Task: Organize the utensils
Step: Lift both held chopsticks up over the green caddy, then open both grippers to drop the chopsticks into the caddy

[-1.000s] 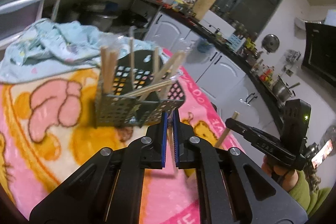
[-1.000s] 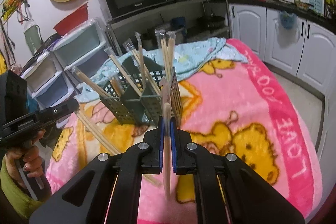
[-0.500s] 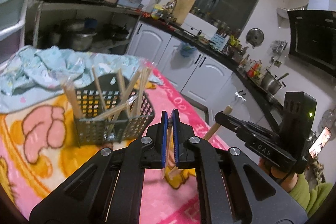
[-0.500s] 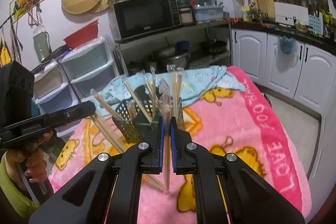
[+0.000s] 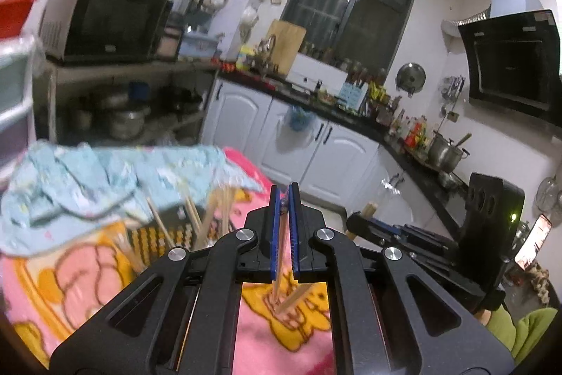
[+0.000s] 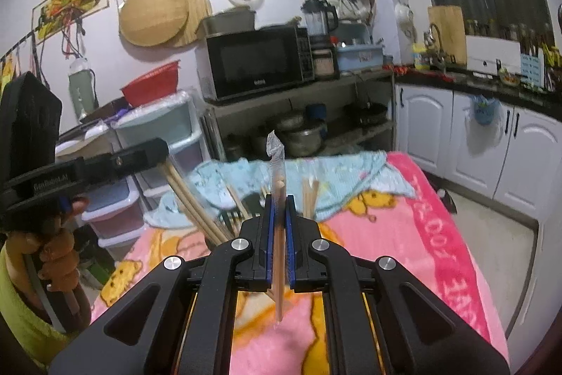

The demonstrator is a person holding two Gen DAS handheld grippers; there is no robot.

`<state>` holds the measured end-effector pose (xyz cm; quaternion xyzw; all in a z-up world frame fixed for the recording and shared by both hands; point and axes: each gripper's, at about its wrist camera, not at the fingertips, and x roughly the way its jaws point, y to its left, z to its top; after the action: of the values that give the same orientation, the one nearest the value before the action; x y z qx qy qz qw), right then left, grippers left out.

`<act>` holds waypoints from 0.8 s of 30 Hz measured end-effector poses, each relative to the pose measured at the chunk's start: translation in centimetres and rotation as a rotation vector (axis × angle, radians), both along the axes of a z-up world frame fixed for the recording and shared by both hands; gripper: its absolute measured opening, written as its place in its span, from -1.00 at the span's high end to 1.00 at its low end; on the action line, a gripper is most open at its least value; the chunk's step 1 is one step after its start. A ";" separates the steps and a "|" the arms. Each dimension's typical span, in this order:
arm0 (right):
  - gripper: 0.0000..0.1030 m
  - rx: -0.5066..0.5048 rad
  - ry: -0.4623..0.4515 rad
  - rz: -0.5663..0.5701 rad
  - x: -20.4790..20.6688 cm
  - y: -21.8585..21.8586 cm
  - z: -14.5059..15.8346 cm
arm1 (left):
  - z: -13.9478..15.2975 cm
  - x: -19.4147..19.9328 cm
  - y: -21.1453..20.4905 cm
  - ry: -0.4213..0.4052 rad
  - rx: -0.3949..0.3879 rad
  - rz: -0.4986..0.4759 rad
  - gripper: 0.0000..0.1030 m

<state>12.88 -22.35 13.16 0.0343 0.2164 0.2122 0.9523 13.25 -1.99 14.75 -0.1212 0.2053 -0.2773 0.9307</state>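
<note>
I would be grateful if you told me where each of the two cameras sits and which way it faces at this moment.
Left wrist view: sits on the left gripper, shut on wrapped chopsticks, facing the window and white cabinets over the pink blanket; the right gripper and a green sleeve show at right.
Right wrist view: sits on the right gripper, shut on its own chopstick pack, facing the microwave wall; the left gripper and hand show at left.
Shared: blanket, blue cloth, utensil basket, microwave.
</note>
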 end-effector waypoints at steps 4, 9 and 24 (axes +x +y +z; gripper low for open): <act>0.89 0.000 -0.058 0.016 0.8 0.9 2.0 | 2.7 0.3 1.6 -0.062 -0.010 0.047 0.95; 0.89 -0.006 -0.115 0.021 2.7 2.0 3.7 | 5.0 1.0 3.5 -0.119 -0.008 0.119 0.95; 0.89 -0.047 -0.092 -0.011 10.5 4.1 0.5 | 1.4 5.9 6.3 -0.084 0.072 0.286 0.95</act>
<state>23.35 -18.22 13.62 0.0035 0.1773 0.2030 0.9630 19.11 4.33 16.15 -0.1038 0.1566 -0.1394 0.9722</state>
